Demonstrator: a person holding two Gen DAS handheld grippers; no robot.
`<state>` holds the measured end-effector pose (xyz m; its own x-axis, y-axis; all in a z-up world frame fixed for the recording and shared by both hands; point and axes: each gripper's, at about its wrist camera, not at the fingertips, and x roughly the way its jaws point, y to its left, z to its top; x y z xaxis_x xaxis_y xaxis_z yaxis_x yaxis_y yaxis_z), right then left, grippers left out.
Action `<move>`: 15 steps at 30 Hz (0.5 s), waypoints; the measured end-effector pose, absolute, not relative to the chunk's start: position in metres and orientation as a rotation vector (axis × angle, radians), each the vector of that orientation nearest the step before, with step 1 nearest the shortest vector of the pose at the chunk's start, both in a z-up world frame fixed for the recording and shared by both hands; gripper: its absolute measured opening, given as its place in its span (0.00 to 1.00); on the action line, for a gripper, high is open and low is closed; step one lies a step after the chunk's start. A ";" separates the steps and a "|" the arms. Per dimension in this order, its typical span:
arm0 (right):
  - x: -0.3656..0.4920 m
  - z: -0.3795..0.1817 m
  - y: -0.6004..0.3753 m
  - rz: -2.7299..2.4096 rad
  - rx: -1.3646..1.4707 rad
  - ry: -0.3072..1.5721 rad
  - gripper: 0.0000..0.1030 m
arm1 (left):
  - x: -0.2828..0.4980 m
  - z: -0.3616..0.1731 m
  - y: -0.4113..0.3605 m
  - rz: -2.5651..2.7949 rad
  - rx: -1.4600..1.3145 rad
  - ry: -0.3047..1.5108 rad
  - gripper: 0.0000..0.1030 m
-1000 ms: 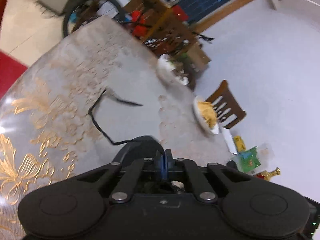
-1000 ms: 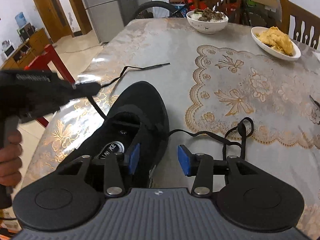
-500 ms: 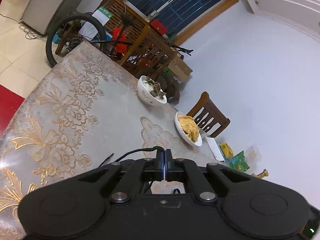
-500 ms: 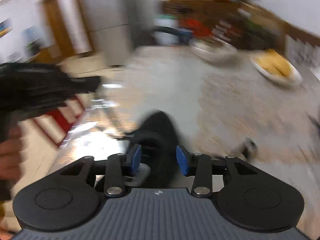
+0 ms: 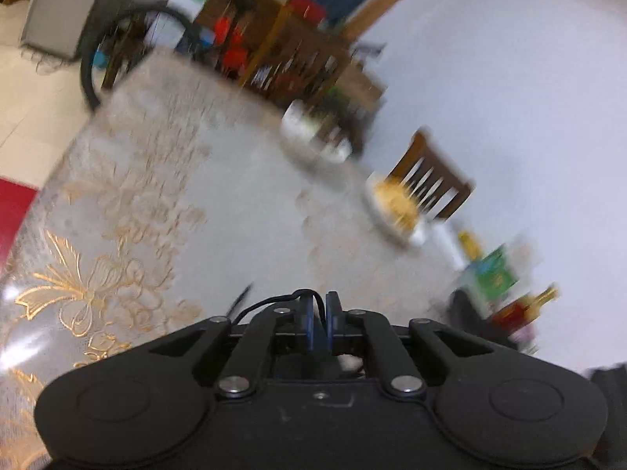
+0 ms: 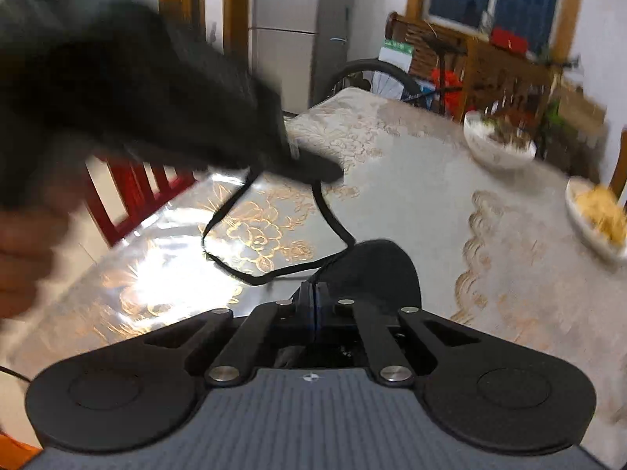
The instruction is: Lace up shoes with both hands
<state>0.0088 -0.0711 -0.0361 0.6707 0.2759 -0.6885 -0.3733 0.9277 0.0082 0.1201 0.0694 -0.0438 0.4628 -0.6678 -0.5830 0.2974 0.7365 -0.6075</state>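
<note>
- The left hand-held gripper [image 5: 320, 305] is clamped on a black shoelace [image 5: 270, 302], which loops out over its blue pads [image 5: 309, 321].
- The right hand-held gripper [image 6: 312, 293] is closed, pads together; whether it pinches the lace cannot be told.
- A black shoe [image 6: 382, 270] sits on the bench [image 6: 411, 196] just beyond the right hand-held gripper, its lace curling leftward over the gold-flowered cloth.
- In the right wrist view, the lace rises to the blurred left hand-held gripper.
- A bowl [image 6: 499, 145] and a plate of yellow food [image 6: 597, 215] stand well apart from the shoe.

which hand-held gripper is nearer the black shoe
Right. The right hand-held gripper sits shut directly over the black shoe; the left hand-held gripper is raised beyond it, pinching the lace.
</note>
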 end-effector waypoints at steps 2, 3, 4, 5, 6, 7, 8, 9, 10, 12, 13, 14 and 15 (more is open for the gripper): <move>0.009 -0.036 -0.075 0.403 -0.079 0.763 0.02 | 0.129 -0.056 0.056 -0.656 -0.387 0.960 0.04; 0.008 -0.037 -0.074 0.417 -0.071 0.762 0.02 | 0.130 -0.058 0.049 -0.675 -0.346 0.963 0.04; 0.008 -0.037 -0.073 0.427 -0.066 0.760 0.02 | 0.131 -0.060 0.042 -0.693 -0.305 0.966 0.04; 0.008 -0.038 -0.073 0.433 -0.059 0.759 0.02 | 0.132 -0.060 0.035 -0.706 -0.269 0.965 0.04; 0.008 -0.038 -0.074 0.441 -0.044 0.760 0.02 | 0.133 -0.060 0.031 -0.721 -0.256 0.971 0.04; 0.009 -0.038 -0.076 0.458 -0.025 0.762 0.02 | 0.135 -0.062 0.027 -0.737 -0.253 0.982 0.04; 0.009 -0.038 -0.079 0.488 -0.002 0.767 0.02 | 0.137 -0.065 0.024 -0.752 -0.254 0.997 0.04; 0.009 -0.037 -0.080 0.525 0.019 0.773 0.02 | 0.139 -0.069 0.021 -0.764 -0.252 1.011 0.04; 0.009 -0.036 -0.080 0.573 0.035 0.779 0.02 | 0.140 -0.072 0.017 -0.763 -0.228 1.029 0.04; 0.007 -0.036 -0.077 0.675 0.082 0.810 0.02 | 0.137 -0.080 0.011 -0.771 -0.168 1.043 0.03; 0.006 -0.038 -0.075 0.707 0.096 0.826 0.02 | 0.136 -0.086 0.012 -0.789 -0.177 1.059 0.04; 0.005 -0.041 -0.075 0.716 0.103 0.839 0.02 | 0.135 -0.091 0.014 -0.808 -0.186 1.076 0.04; 0.006 -0.043 -0.077 0.735 0.128 0.851 0.02 | 0.134 -0.094 0.017 -0.812 -0.199 1.075 0.04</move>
